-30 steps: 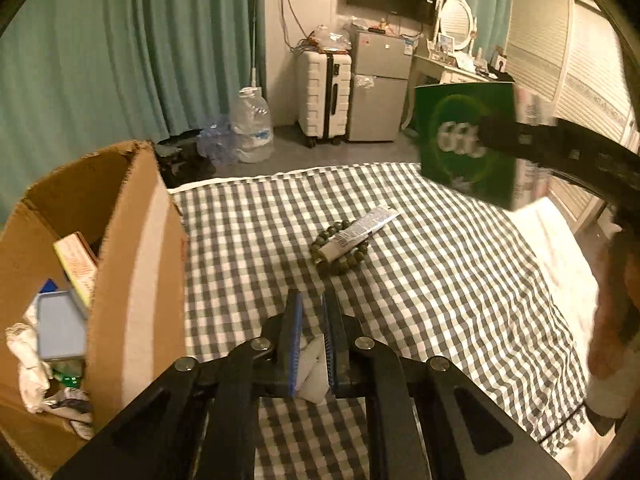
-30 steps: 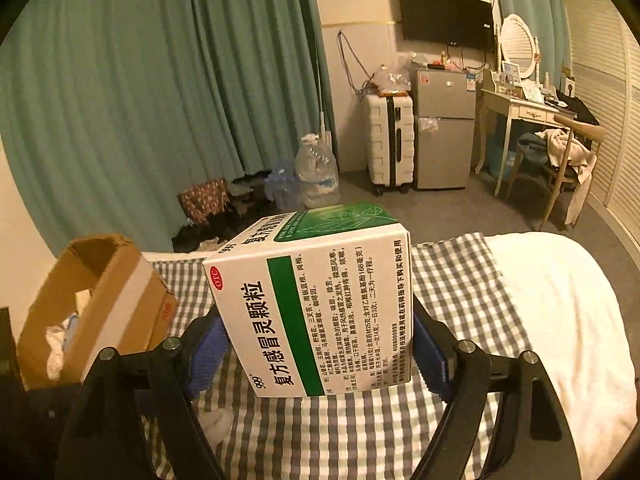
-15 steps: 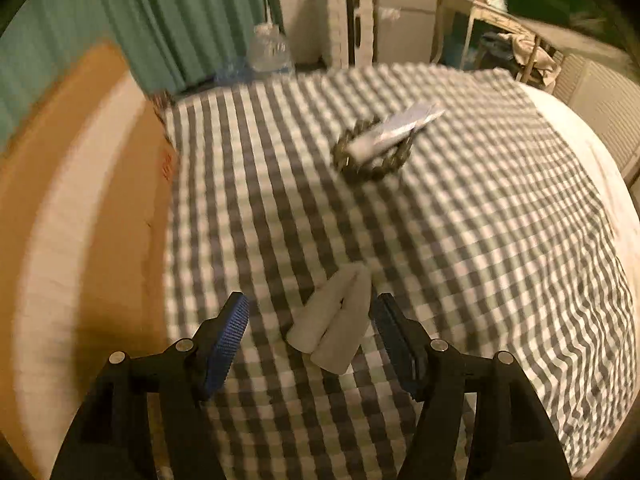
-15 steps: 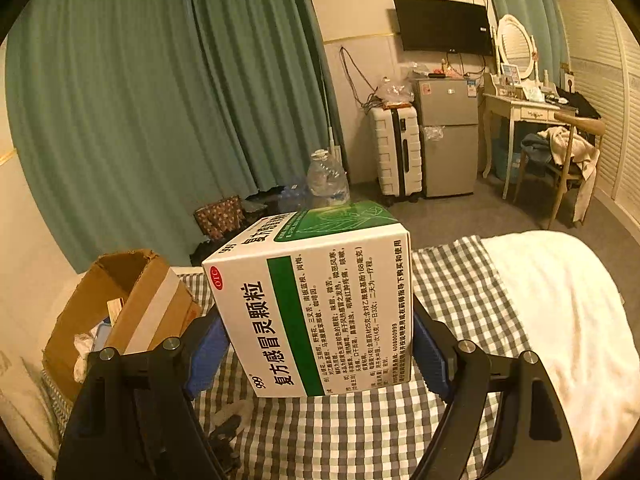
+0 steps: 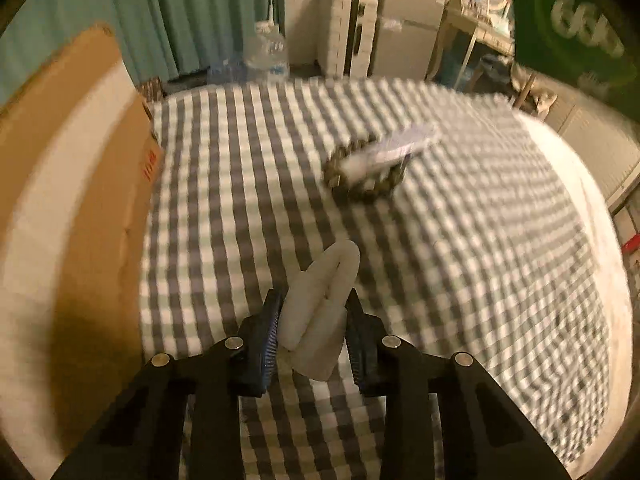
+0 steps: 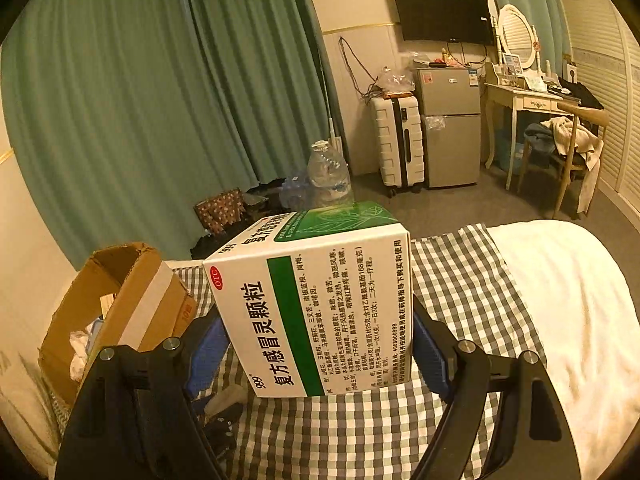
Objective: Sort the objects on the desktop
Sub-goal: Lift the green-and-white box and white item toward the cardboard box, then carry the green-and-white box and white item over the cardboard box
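Note:
My left gripper (image 5: 314,312) has its blue-padded fingers closed against a white folded object (image 5: 320,300) lying on the checked cloth. A bead bracelet (image 5: 362,182) with a white tube (image 5: 388,152) across it lies further out, blurred. My right gripper (image 6: 316,336) is shut on a white and green medicine box (image 6: 312,312), held up above the cloth; the box also shows at the top right of the left wrist view (image 5: 576,36). An open cardboard box (image 6: 120,312) with several items inside stands to the left, and also fills the left of the left wrist view (image 5: 72,200).
The checked cloth (image 5: 480,280) covers a bed with a white cover (image 6: 560,300) on the right. Beyond the bed are green curtains (image 6: 160,100), a water jug (image 6: 328,176), a suitcase (image 6: 398,144), a small fridge (image 6: 448,124) and a desk with a chair (image 6: 576,148).
My left gripper opened, dropped toward the cloth and then closed in on the white folded object. My right gripper rose a little with the medicine box.

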The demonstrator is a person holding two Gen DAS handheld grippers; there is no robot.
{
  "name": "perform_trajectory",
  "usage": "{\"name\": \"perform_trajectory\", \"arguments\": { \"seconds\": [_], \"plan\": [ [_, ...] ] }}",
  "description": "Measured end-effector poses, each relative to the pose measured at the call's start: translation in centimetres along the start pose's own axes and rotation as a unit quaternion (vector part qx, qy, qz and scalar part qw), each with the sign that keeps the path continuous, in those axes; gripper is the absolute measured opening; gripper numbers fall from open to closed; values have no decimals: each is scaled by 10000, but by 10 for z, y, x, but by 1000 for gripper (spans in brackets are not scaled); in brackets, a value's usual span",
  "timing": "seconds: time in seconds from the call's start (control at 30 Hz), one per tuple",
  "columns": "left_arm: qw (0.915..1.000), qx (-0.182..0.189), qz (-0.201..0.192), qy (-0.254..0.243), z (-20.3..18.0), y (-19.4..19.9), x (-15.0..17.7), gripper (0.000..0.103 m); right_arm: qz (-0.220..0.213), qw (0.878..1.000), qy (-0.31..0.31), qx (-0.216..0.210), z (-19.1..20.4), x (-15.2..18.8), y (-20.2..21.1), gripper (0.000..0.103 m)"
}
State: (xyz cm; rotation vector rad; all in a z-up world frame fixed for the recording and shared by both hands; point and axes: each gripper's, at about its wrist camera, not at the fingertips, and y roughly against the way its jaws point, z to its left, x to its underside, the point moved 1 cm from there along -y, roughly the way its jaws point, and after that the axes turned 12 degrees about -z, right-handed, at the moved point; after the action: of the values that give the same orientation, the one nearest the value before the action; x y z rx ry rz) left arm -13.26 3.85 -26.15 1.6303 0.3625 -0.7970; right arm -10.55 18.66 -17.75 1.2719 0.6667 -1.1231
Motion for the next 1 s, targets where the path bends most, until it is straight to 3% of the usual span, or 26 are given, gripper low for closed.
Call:
{"name": "perform_trajectory", "arguments": {
  "seconds": [0.17,0.43,0.53,0.73,1.0],
  "plan": [
    [9981,-8,-623,-21,4,46,-27,30,-172,9998,115,56,10,-8,9,80],
    [9864,-286,-1610,-138,24,125,-54,30,-653,9974,310,11,44,-29,32,80],
    [9824,-427,-1814,-114,38,143,-64,30,-814,9958,406,-91,62,-34,41,80],
    [9709,-1060,-2138,-200,79,179,-76,31,-959,9925,652,-385,102,-41,48,80],
    [9581,-1800,-2221,175,159,200,-73,31,-930,9888,818,-830,157,-37,35,80]
  ]
}}
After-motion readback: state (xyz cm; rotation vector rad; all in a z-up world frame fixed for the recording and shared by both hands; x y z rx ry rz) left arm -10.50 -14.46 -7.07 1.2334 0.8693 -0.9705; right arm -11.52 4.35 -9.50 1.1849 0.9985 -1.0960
